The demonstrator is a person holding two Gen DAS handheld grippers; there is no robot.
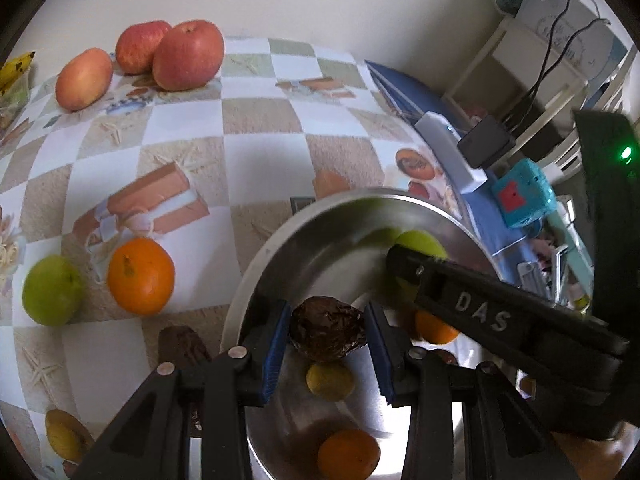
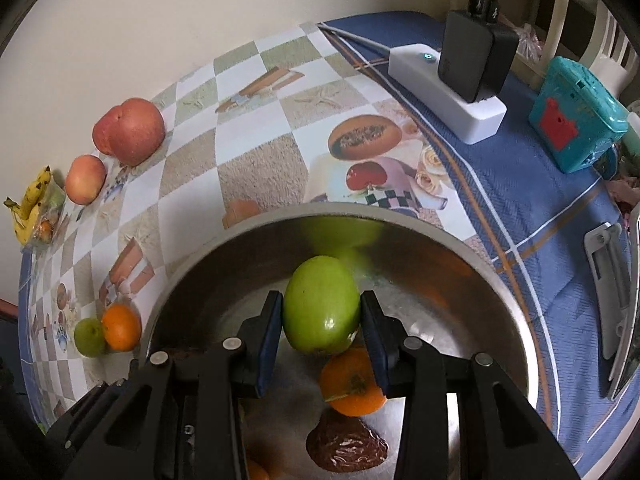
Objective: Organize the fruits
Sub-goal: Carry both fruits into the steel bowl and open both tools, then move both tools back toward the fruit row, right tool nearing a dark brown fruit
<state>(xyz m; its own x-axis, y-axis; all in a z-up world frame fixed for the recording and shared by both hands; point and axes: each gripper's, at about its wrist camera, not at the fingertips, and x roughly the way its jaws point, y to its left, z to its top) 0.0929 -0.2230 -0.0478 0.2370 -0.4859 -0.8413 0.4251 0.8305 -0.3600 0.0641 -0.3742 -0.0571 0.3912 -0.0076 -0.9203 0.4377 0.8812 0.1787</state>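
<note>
Two grippers work over a steel bowl (image 2: pixel 496 280) on a checked tablecloth (image 1: pixel 192 128), each with a fruit clamped between its blue pads. At far left, bananas (image 2: pixel 32 200) lie at the table's edge, beside three red apples (image 1: pixel 188 54) lined up along the wall; nearer, a green fruit (image 1: pixel 52 290) and an orange (image 1: pixel 141 276) sit touching each other on the cloth, just outside the bowl's rim. Over the bowl, the left gripper (image 1: pixel 326 334) grasps a wrinkled dark brown fruit (image 1: pixel 326 334), pads pressed to its sides, above a small yellow-green fruit (image 1: pixel 330 380) and another orange (image 1: pixel 348 456) on the bowl's floor. To its right, the right gripper (image 2: pixel 320 312) clenches a green apple (image 2: pixel 320 308), above an orange (image 2: pixel 352 384) and a second brown fruit (image 2: pixel 346 448) in the bowl. Farther right, a white power strip (image 2: pixel 448 92) and a teal box (image 2: pixel 572 116) rest on a blue cloth (image 2: pixel 520 184). Whether the held fruits are going into the bowl or coming out cannot be told. Either way, the step looks best done by keeping both grips firm but gentle on the soft brown fruit, moving the tools apart so they do not collide, and releasing each fruit low, beside its own kind, so nothing rolls.
</note>
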